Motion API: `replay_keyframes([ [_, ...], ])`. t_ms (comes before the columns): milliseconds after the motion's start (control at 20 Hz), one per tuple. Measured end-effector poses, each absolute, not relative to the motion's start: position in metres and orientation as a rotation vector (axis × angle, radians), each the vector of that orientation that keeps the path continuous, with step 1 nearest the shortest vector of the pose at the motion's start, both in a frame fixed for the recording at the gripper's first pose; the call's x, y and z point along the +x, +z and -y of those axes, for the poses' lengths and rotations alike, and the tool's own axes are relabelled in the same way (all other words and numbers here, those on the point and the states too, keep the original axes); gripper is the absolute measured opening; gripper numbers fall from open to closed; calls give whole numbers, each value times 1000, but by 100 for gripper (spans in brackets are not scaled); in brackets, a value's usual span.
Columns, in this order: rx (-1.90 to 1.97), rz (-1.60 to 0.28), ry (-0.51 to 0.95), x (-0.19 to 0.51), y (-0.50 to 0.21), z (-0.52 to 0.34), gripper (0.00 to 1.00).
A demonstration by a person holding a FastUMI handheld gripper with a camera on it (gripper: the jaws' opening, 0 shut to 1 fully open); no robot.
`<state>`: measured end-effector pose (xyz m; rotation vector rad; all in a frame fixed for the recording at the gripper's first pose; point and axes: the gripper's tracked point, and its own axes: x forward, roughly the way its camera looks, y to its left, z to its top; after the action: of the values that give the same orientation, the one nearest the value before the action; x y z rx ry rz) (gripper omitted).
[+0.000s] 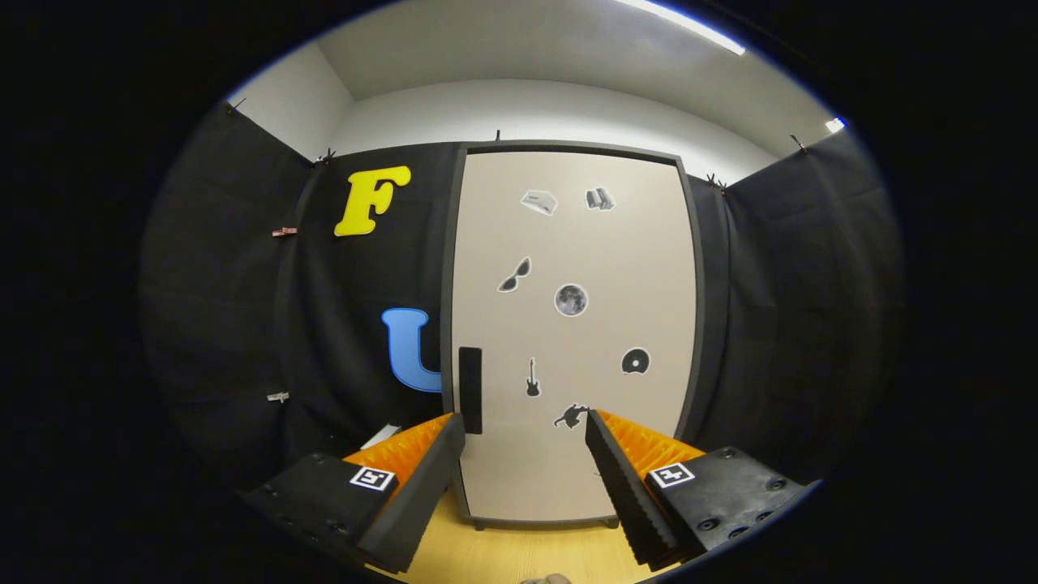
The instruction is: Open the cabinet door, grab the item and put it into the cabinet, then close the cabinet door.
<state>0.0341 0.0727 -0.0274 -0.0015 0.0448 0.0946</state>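
Note:
A tall beige cabinet (pixel 568 332) with a dark frame stands straight ahead on a wooden tabletop (pixel 519 556), its door shut. Small black-and-white stickers dot the door. A black vertical handle (pixel 470 389) sits near the door's left edge, just beyond my left fingertip. My gripper (pixel 525 426) is open, its orange and black fingers (pixel 422 470) spread wide with nothing between them, some way short of the door. A small white object (pixel 381 436) peeks out behind the left finger, left of the cabinet; I cannot tell what it is.
Black cloth walls close in on both sides and behind the cabinet. A small tan thing (pixel 545 579) shows at the near edge of the tabletop, below the fingers.

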Motion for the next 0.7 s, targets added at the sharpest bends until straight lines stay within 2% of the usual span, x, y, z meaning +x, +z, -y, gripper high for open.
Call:
replay_keyframes([
  [250, -26, -38, 131, 69, -44, -107, 98],
  [700, -44, -52, 95, 143, -81, -145, 97],
])
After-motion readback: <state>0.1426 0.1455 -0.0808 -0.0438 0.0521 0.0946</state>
